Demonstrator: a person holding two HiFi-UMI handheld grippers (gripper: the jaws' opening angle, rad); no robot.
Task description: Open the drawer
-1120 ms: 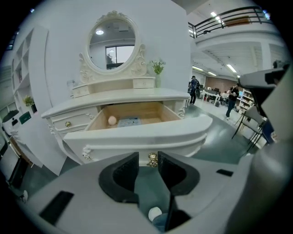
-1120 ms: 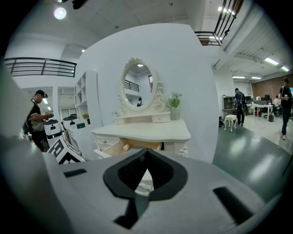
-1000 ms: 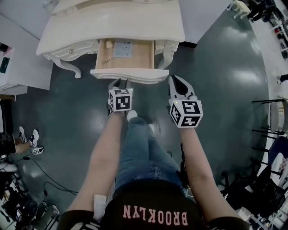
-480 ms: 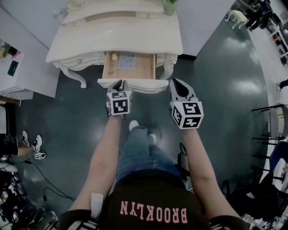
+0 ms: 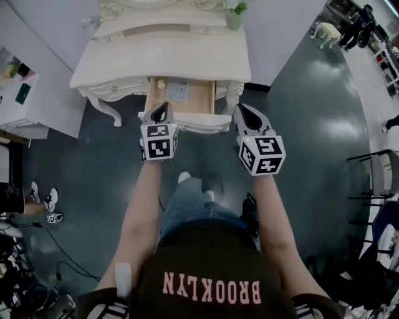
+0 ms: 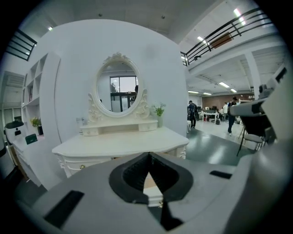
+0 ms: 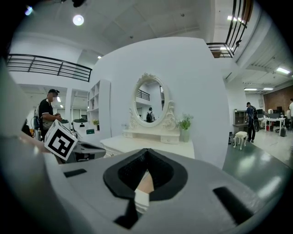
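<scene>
The white dressing table (image 5: 168,59) stands in front of me with its middle drawer (image 5: 187,99) pulled out; the wooden inside shows a white card and a small round thing. My left gripper (image 5: 163,107) hovers over the drawer front's left end, shut and empty. My right gripper (image 5: 242,109) hovers by the drawer's right corner, also shut and empty. In the left gripper view the left gripper (image 6: 149,156) has its jaws met, with the drawer (image 6: 151,183) in the gap below them. The right gripper (image 7: 146,151) shows the same closed jaws.
An oval mirror (image 6: 117,87) and a potted plant (image 5: 234,15) stand at the table's back. A white cabinet (image 5: 25,93) is at the left, a bystander's shoes (image 5: 43,200) and cables on the floor beside it. Chairs and people are at the far right.
Both grippers have risen from below the drawer front to level with the drawer. The left gripper's jaws have closed. The drawer stays pulled out.
</scene>
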